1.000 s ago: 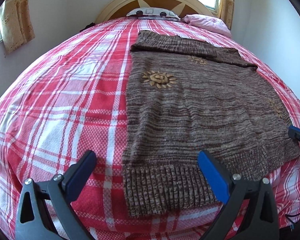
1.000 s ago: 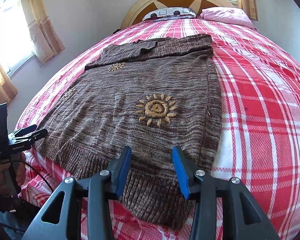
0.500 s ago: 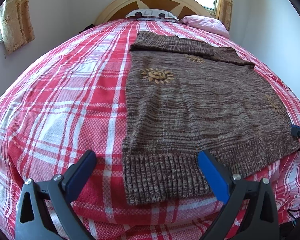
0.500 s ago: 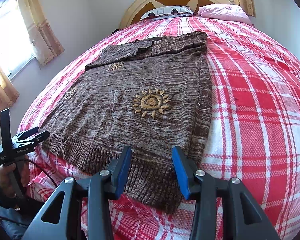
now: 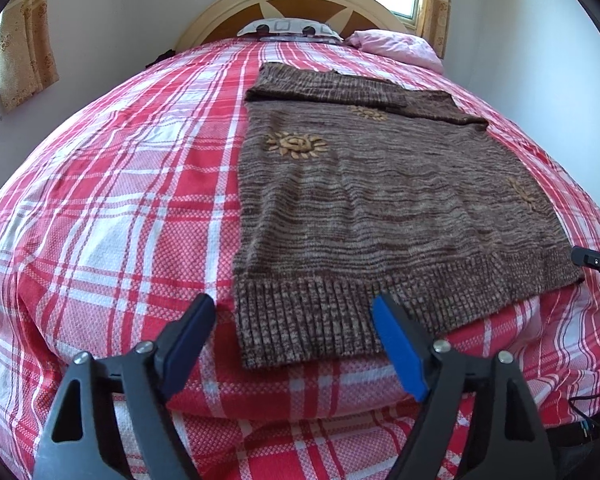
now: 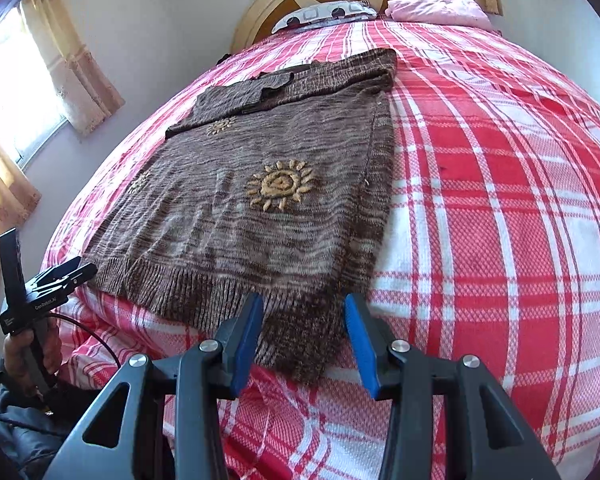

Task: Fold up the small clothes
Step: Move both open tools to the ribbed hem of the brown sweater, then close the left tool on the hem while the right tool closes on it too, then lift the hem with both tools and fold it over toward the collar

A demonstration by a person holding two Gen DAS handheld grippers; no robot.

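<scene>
Fingers of the left gripper (image 5: 294, 334) stood wide apart and were closing, pads clear of cloth, with the near-left hem corner of the sweater (image 5: 380, 208) showing between them. Right gripper (image 6: 304, 340) sat about half open over the near-right hem corner, apparently not pinching it; contact there was hard to tell. Sweater lay flat on the plaid bed (image 5: 120, 208), hem at the near edge, neck end far toward the headboard (image 5: 300, 4). Sleeves looked already folded across the far chest area, so sleeve folds seemed done. Body fold was probably still left: grab both hem corners, carry them to the far end. Neither gripper held anything. A hand (image 6: 32, 350) gripped the left tool's handle in the right view.
</scene>
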